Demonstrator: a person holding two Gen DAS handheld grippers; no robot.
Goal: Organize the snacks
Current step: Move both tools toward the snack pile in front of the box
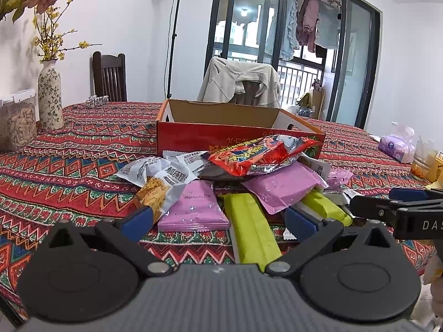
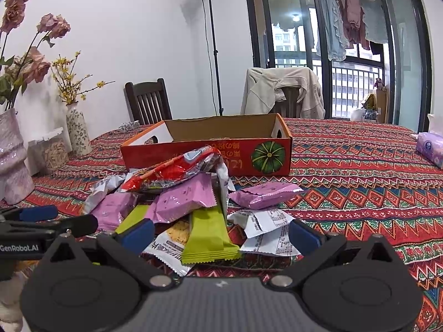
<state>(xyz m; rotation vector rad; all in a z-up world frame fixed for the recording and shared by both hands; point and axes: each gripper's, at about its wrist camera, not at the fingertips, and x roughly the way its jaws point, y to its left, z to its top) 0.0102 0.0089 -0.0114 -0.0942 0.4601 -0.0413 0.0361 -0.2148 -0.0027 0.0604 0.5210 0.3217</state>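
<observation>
Worktop (image 2: 360,166): patterned red cloth; wide bare stretch to the right of the snack heap, narrower bare strip to its left.
Snack heap (image 1: 235,182): loose pile in the middle, just in front of the box; red foil bag (image 1: 260,155) on top, pink packets (image 1: 193,207) under it, two green bars (image 1: 249,229) nearest the cameras, white wrappers around the edges.
Stray pink packet (image 2: 263,195): lies apart, right of the heap, w/ open cloth around it.
Box (image 2: 210,155): red cardboard, top open, behind the heap; near wall touches or nearly touches the red bag, can't tell which. Nothing seen inside from this angle.
Left gripper (image 1: 218,221): low over the near edge of the heap, level, pointing at the box; fingers spread wide, nothing between them but the packets lying below.
Right gripper (image 2: 221,232): same low, level pose, just beside the left one; spread wide, holding nothing, a green bar (image 2: 207,238) lying under the gap.
Edges: vase (image 1: 49,94) and clear jar (image 1: 16,121) far left, tissue pack (image 2: 432,149) far right, all well apart from the heap.
Hidden: hands out of view; lower packets of the heap covered; print on wrappers too small to read.
</observation>
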